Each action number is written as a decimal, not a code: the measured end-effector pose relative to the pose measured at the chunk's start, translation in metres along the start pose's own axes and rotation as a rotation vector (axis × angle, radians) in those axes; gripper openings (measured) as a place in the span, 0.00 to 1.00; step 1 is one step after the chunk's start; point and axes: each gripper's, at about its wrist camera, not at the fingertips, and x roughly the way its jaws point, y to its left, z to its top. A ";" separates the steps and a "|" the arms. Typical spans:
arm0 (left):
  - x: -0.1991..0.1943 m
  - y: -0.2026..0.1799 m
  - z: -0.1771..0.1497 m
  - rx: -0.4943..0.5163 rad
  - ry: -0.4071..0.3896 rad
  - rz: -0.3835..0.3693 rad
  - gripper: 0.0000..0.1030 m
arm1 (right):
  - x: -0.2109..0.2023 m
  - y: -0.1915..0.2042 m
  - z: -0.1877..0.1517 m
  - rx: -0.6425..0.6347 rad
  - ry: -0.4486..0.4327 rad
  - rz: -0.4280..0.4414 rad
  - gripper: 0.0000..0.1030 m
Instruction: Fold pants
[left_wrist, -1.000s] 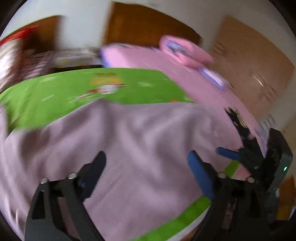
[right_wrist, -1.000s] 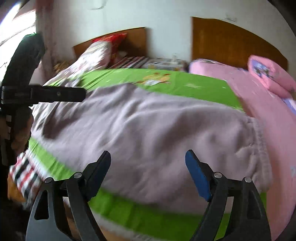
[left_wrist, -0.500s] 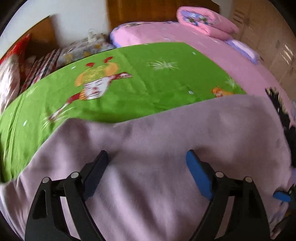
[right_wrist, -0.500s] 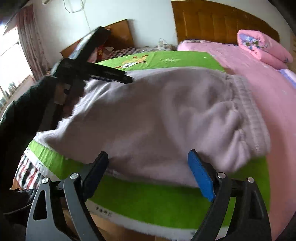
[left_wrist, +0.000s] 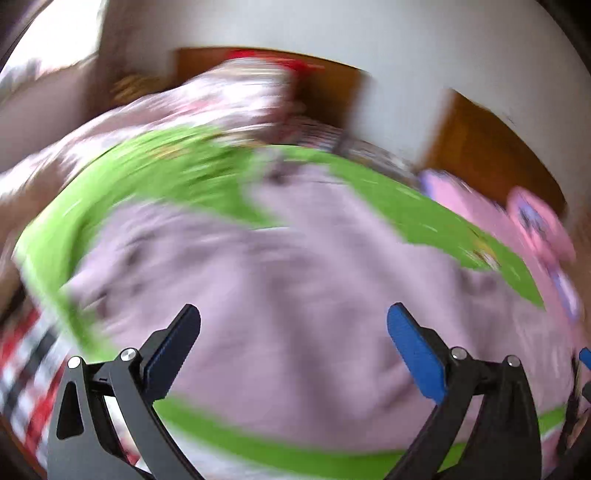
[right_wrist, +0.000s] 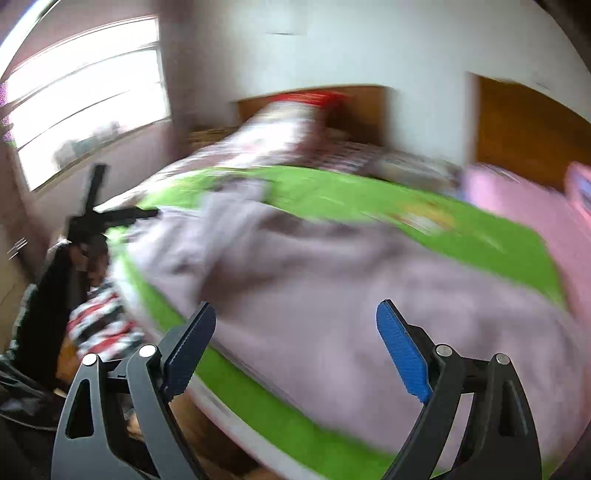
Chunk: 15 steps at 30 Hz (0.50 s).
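Note:
Pale mauve fleece pants (left_wrist: 303, 302) lie spread on a green bed cover (left_wrist: 166, 173); both views are motion-blurred. In the left wrist view two legs run away from me toward the headboard. My left gripper (left_wrist: 293, 332) is open and empty above the near part of the pants. In the right wrist view the pants (right_wrist: 332, 280) stretch from the lower right to the far left. My right gripper (right_wrist: 295, 332) is open and empty over their near edge. The left gripper (right_wrist: 110, 216) shows there at the left, by the far end of the pants.
The green cover (right_wrist: 461, 229) lies on a bed with a wooden headboard (right_wrist: 354, 110) and patterned pillows (right_wrist: 288, 125). A pink bed (left_wrist: 480, 206) with a folded pink quilt (left_wrist: 539, 221) stands to the right. A window (right_wrist: 85, 103) is at the left. A checked cloth (right_wrist: 99, 325) hangs off the bed's near-left corner.
Both cameras have swung left and pulled back fast; the views are now blurred. The pants' legs now show toward the headboard. Both grippers stay open and empty.

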 end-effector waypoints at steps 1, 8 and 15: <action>-0.005 0.023 -0.004 -0.057 -0.013 0.015 0.98 | 0.017 0.013 0.015 -0.047 0.000 0.052 0.84; -0.023 0.131 -0.031 -0.382 -0.103 0.021 0.97 | 0.199 0.117 0.136 -0.370 0.173 0.362 0.79; 0.005 0.164 -0.031 -0.530 -0.082 -0.060 0.82 | 0.361 0.191 0.203 -0.445 0.373 0.606 0.54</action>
